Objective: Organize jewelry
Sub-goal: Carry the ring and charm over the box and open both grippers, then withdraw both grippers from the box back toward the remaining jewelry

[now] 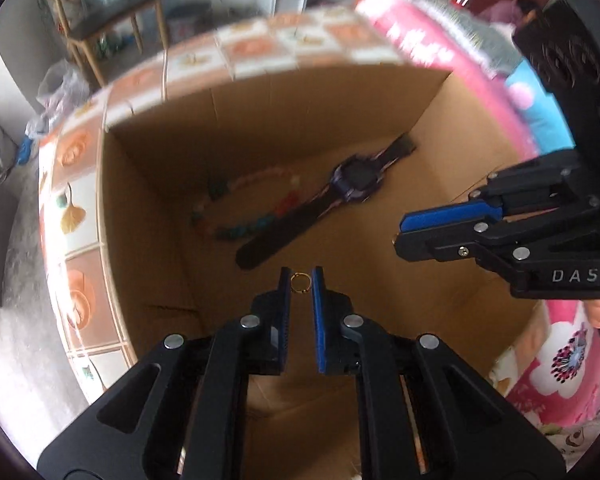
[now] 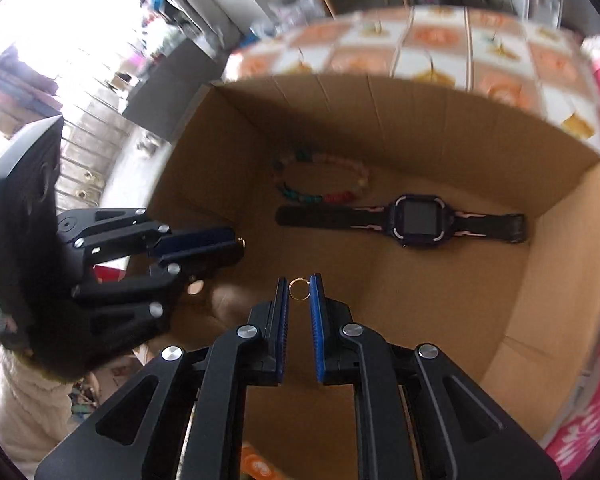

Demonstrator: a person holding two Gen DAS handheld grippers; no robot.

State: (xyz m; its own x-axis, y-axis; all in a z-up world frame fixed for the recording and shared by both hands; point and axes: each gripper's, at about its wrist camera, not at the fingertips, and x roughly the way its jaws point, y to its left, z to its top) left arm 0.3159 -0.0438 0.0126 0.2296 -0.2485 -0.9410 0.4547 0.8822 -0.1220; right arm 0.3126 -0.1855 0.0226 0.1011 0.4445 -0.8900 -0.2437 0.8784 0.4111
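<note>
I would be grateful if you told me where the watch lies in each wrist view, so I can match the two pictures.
Left wrist view: the watch lies diagonally on the floor of the cardboard box, above centre, its strap running from lower left to upper right.
Right wrist view: the watch lies nearly level across the box floor, right of centre.
Shared landmark: the beaded bracelet lies beside the watch in both views.

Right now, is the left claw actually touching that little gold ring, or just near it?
Touching. The left wrist view shows the ring pinched between the left claw's two blue fingertips, both pressed against its edges, above the cardboard box.
</note>
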